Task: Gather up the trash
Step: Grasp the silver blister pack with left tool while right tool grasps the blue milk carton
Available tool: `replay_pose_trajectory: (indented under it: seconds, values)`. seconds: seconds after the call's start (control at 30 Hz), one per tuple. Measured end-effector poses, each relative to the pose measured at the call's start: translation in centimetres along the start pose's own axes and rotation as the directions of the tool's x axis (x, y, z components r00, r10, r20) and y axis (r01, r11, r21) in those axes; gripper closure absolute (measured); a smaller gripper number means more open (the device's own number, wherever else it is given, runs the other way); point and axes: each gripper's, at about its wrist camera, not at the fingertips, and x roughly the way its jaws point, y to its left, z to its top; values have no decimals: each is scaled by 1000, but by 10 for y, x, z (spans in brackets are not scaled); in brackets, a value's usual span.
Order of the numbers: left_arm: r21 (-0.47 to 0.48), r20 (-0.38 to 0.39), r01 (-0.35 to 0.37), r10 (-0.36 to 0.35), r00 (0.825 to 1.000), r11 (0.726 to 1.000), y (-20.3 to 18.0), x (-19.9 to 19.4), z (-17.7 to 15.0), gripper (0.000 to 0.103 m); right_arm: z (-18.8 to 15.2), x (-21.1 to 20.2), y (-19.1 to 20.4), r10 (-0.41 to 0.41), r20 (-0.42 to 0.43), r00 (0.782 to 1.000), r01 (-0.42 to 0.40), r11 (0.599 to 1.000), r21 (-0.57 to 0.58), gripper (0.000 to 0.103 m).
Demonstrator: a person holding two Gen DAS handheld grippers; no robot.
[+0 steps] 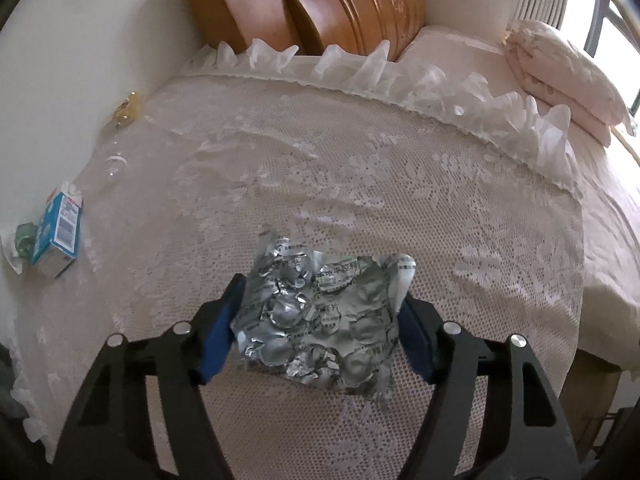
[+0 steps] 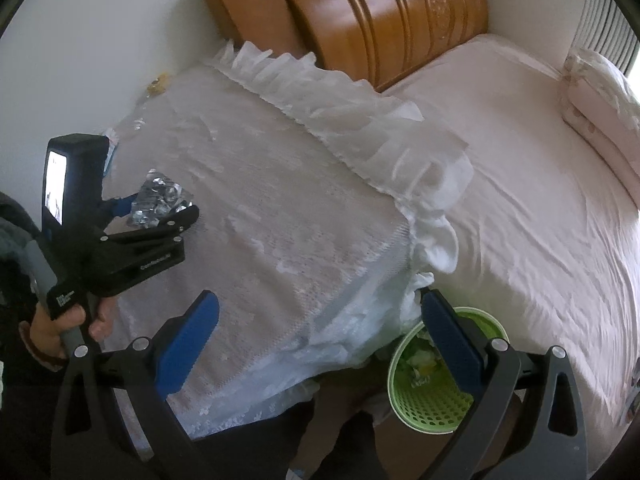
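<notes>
1 crumpled foil blister pack [image 1: 320, 316] sits squarely between your left gripper's [image 1: 318, 322] blue pads [image 1: 222, 332], and both pads press on its edges, so the jaws are clamped on it over the lace cover [image 1: 360, 184]. From the right wrist view you see the same pack [image 2: 160, 200] pinched at the tip of that left gripper [image 2: 162, 210], out at 10 o'clock, with your hand [image 2: 64, 328] wrapped round the grey handle lower down.

Your right gripper [image 2: 320, 336] hangs with its jaws wide apart and nothing between the pads. Its right pad crosses in front of the green perforated bin [image 2: 432, 396] at 5 o'clock, which stands on the floor just beside the corner of the bed and already has scraps inside.

More litter waits on the cover. In the left wrist view, a small blue and white carton [image 1: 60, 232] stands at 9 o'clock, touching a crumpled greenish wrapper [image 1: 24, 240] near the wall. Above it, around 10 o'clock, lies a clear plastic piece [image 1: 114, 164], and farther up a yellowish scrap [image 1: 128, 110] at the cover's edge.

Beyond the frilled hem [image 1: 360, 68] at 12 o'clock rises the wooden headboard [image 1: 320, 4]. Folded pink bedding [image 1: 560, 76] is stacked at 2 o'clock, well apart from the pack.
</notes>
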Motion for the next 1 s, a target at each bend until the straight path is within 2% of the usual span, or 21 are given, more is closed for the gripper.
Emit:
replay_pose_trajectory:
  seconds: [0.13, 0.23, 0.4, 0.47, 0.5, 0.6, 0.7, 0.8, 0.93, 1.0]
  values:
    - [-58, 18, -8, 9, 1000, 998, 11, -11, -2, 37, 8, 4, 9, 14, -4, 1000, -14, 1000, -21, 2]
    - [-141, 37, -20, 26, 999, 990, 30, -27, -7, 37, 21, 8, 21, 29, -2, 1000, -29, 998, -52, 2]
    - [-313, 35, -63, 78, 996, 948, 85, -56, -28, 37, 52, 24, 65, 79, -3, 997, -78, 986, -150, 2]
    - [-376, 24, -102, 120, 993, 921, 111, -67, -42, 37, 66, 35, 95, 109, -10, 994, -109, 972, -208, 2]
    - [-400, 18, -123, 142, 990, 908, 123, -72, -48, 37, 77, 45, 123, 132, -17, 991, -132, 958, -253, 2]
    - [-468, -4, -185, 207, 978, 864, 159, -86, -67, 37, 91, 60, 170, 177, -35, 984, -179, 935, -307, 2]
    - [-536, -29, -226, 249, 968, 814, 197, -94, -85, 37, 115, 92, 244, 254, -76, 964, -265, 907, -328, 2]
    - [-583, -48, -243, 266, 963, 775, 223, -96, -99, 37, 137, 120, 310, 271, -72, 960, -279, 905, -322, 2]
    - [-616, -61, -253, 275, 959, 746, 247, -98, -112, 37, 162, 156, 383, 254, -46, 966, -256, 918, -302, 3]
    - [-625, -64, -257, 279, 958, 737, 255, -99, -118, 37, 169, 175, 409, 214, -35, 976, -215, 930, -298, 3]
